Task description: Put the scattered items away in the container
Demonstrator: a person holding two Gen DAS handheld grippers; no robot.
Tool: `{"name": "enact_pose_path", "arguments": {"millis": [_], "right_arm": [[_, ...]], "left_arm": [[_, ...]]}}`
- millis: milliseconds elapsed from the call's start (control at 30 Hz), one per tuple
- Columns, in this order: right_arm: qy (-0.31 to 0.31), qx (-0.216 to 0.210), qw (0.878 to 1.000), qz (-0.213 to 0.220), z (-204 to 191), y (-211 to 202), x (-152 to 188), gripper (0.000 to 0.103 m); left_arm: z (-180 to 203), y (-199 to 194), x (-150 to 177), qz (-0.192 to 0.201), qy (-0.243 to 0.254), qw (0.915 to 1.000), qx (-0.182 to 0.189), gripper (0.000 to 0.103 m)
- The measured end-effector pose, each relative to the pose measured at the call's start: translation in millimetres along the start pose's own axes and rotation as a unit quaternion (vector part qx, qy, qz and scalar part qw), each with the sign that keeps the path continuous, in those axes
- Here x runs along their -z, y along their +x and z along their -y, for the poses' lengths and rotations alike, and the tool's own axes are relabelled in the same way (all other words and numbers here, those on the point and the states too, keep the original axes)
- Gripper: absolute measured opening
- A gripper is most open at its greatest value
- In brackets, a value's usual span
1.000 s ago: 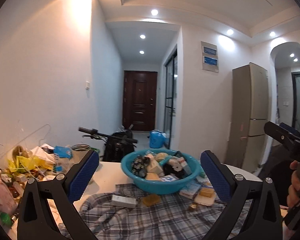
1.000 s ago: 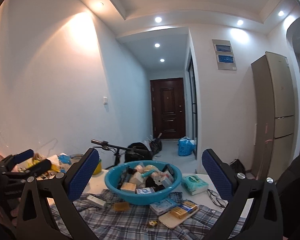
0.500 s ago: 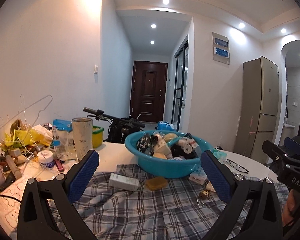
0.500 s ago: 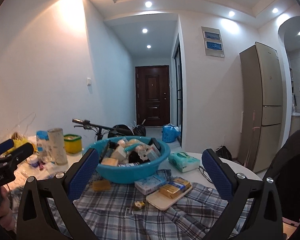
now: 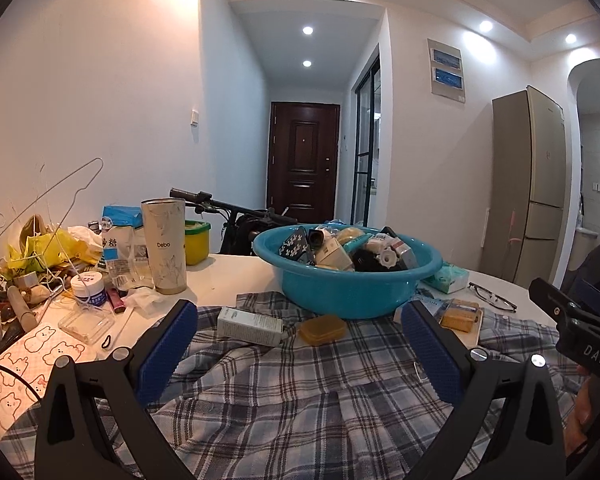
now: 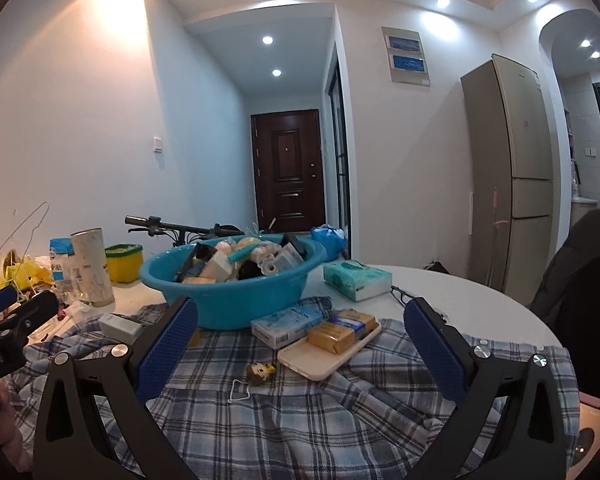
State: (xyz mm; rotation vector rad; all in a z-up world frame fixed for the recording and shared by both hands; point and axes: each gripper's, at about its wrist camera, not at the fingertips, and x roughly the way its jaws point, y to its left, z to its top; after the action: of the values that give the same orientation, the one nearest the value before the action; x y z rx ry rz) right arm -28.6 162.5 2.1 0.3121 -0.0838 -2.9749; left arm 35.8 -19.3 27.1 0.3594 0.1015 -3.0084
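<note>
Teal plastic basin (image 5: 352, 288) sits on a white table (image 5: 228, 276), its near side on a plaid shirt (image 5: 292, 392) spread over the tabletop; it is heaped with small boxes, tubes and bottles.

Left wrist view:
- left gripper (image 5: 298, 354) empty, blue pads wide apart, hovering over the plaid shirt short of the basin.
- white carton (image 5: 250, 325) lies flat on the shirt, just beyond the left pad.
- amber soap case (image 5: 322, 329) beside the carton, near the basin's base.
- tumbler (image 5: 165, 246) upright on bare table left of the basin; yellow tub (image 5: 197, 240) behind it; white jar (image 5: 86, 289) and assorted clutter further left.
- glasses (image 5: 492, 302) on the table right of the basin, a green tissue pack (image 5: 448, 279) near them.
- right gripper's black body at the frame's right edge.

Right wrist view:
- right gripper (image 6: 300, 344) also empty and spread wide above the shirt.
- blue-and-white box (image 6: 292, 325) against the basin's near right side; yellow bar (image 6: 343, 333) rests on a pale phone (image 6: 320, 358), both touching that box.
- small figurine keychain (image 6: 261, 372) on the shirt, between the pads, apart from the phone.
- green tissue pack on bare table right of the basin.
- white carton at the shirt's left edge; left gripper's black body at far left.
- bicycle handlebar (image 6: 168, 225) behind the table.
</note>
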Motion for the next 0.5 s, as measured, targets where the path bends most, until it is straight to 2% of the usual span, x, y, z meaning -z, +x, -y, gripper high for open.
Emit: {"name": "enact_pose_path", "arguments": {"millis": [500], "right_arm": [[-0.007, 0.000, 1.000, 0.000, -1.7, 3.9, 14.5, 0.103]], "left_arm": [[11.2, 13.5, 23.2, -0.017, 0.020, 0.9996, -0.012, 0.103]]}}
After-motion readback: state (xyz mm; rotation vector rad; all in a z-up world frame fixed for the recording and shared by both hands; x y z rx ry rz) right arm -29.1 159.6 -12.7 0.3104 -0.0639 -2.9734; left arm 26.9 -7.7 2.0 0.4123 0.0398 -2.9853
